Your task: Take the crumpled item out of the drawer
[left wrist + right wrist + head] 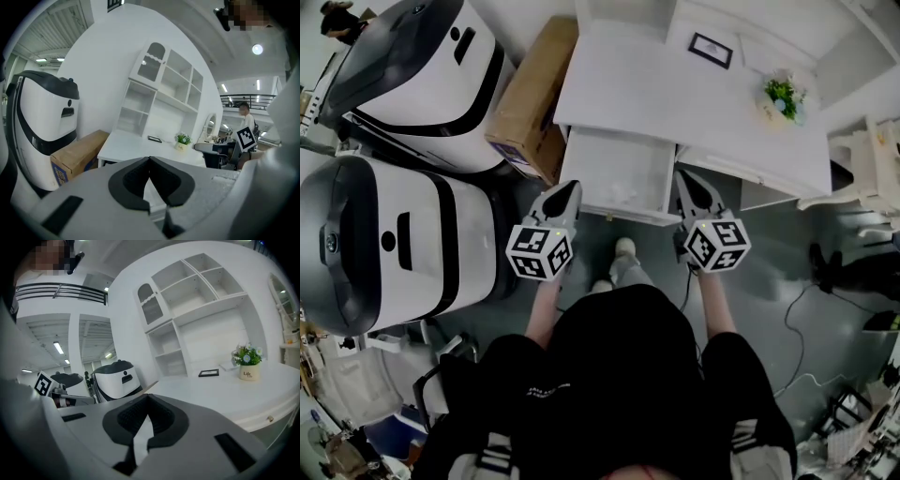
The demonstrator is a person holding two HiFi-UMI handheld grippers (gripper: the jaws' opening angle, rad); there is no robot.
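Note:
A white drawer [602, 157] stands pulled out from the white desk [675, 108] toward me. Inside it, near the front, lies a pale crumpled lump [622, 194], faint against the white bottom. My left gripper [571, 187] hovers at the drawer's front left corner with its jaws shut and empty; in its own view the left gripper [149, 158] has its tips meeting in front of the desk [131, 145]. My right gripper [682, 175] is just right of the drawer, shut and empty. In the right gripper view the gripper [148, 395] points over the desktop [220, 390].
A cardboard box [530, 98] leans left of the desk, beside two large white-and-black machines [422, 66] [384, 244]. On the desktop are a small picture frame [711, 50] and a potted plant [782, 97]. A cable [797, 319] trails on the floor at right.

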